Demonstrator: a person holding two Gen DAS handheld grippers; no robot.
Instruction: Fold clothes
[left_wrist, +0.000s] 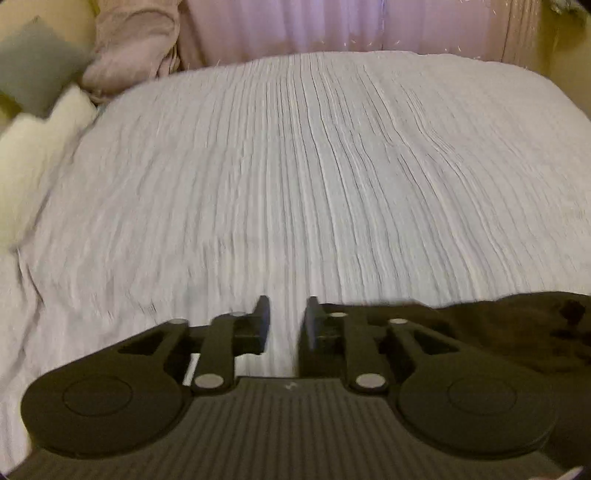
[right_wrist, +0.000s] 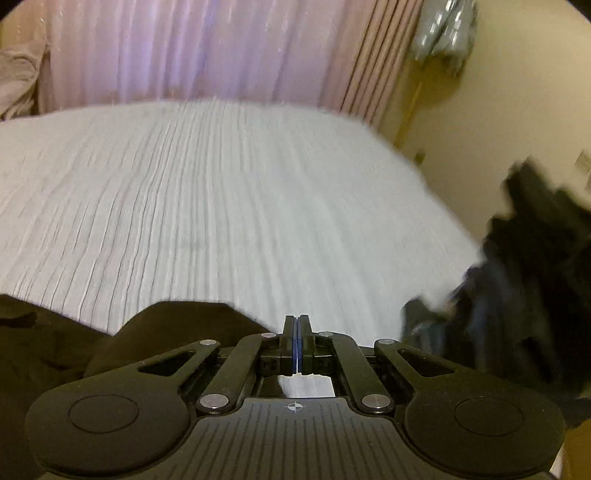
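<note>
You are holding both tools above the bed (left_wrist: 295, 177), whose ribbed white cover is lying bare across its whole middle, so no folded pile is showing anywhere on it. Your left gripper (left_wrist: 286, 325) is standing released, a clear gap between its fingers with only the white cover showing through, nothing pinched. Your right gripper (right_wrist: 297, 332) is clenched, its blue pads pressed flat together, and no cloth is visibly caught between them.

The dark garment (left_wrist: 517, 328) is lying at the near edge of the bed, just beside your left gripper on its right side; the same dark cloth is showing at the lower left of the right wrist view, close against that gripper's linkage. It is looking bunched and rumpled rather than squared, though most of it is hidden below the frame. A second heap of dark clothes (right_wrist: 517, 288) is sitting off the right edge of the bed, blurred, and it appears unsorted.

Judging by this, you are sitting early in the job or between items: nothing is visibly folded, the dark garment is waiting to be spread flat on the open cover, and the heap at the right is left to work through after it.
</note>
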